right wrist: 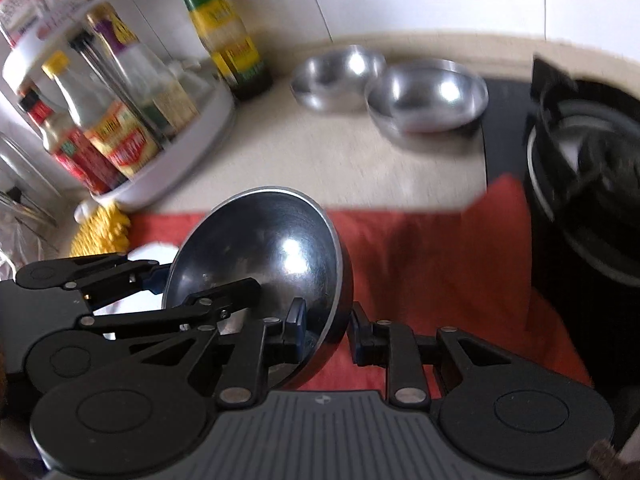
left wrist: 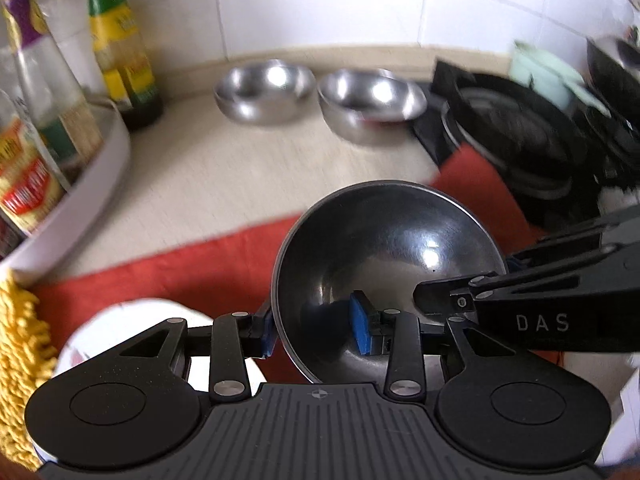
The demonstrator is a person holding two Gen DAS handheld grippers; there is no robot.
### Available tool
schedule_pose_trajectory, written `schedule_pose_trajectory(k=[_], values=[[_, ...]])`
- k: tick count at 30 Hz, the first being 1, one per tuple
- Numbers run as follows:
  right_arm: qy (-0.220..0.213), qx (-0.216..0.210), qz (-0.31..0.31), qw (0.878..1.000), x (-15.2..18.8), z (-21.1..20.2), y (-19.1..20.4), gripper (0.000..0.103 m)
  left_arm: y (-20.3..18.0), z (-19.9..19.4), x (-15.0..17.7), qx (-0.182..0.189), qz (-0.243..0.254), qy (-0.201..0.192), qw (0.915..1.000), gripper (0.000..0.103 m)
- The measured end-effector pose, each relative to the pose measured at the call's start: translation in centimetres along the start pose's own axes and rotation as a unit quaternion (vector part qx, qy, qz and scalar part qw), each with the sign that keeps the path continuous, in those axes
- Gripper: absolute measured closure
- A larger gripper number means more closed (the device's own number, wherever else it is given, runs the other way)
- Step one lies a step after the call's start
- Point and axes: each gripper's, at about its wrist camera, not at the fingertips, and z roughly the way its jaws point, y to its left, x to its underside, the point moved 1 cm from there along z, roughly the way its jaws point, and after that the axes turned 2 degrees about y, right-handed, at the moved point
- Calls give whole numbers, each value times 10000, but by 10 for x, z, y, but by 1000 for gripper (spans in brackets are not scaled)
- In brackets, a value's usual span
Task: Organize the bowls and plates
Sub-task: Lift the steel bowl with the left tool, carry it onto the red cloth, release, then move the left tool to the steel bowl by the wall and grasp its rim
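Fingers (left wrist: pixel 362 330) of both my grippers pinch the rim of one shiny bowl (left wrist: pixel 384 248) above the red cloth (right wrist: pixel 432 256).

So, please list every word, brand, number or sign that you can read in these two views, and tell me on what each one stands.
"DAS": white letters on the black arm of the right gripper, as the left wrist view shows it.
Labels of the sauce bottles in the white rack: print is there, but too blurred to read.
Yellow and green label of the tall bottle beside the rack: too blurred to read.
The steel bowls show no text.
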Motion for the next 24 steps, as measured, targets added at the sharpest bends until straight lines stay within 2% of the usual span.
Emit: schedule_pose_trajectory(k=[5, 9, 13, 16, 18, 21, 24], values=[[535, 21, 89, 9985, 13, 15, -9, 81, -1, 18, 10, 271, 137, 393, 9988, 54], [600, 88, 247, 9979, 13, 18, -18, 80, 9, 15, 5, 302, 91, 362, 9988, 54], [332, 161, 192, 9991, 5, -9, -24, 79, 31, 3, -9, 280, -103, 137, 9995, 50], [60, 220, 75, 9997, -9, -28, -25, 78, 48, 1, -31, 531, -427, 94, 9976, 49], [-106, 271, -30, 9996, -27, -35, -27, 76, 56, 0, -50, 394, -515, -38, 9979, 50], [-314, 371, -171, 9987, -59, -37, -27, 75, 60, -7, -75, 455, -578, -333, 9967, 49], [-480, 382, -322, 9976, -92, -31, -24, 75, 64, -5, -100, 293, -555, -559, 9965, 44]])
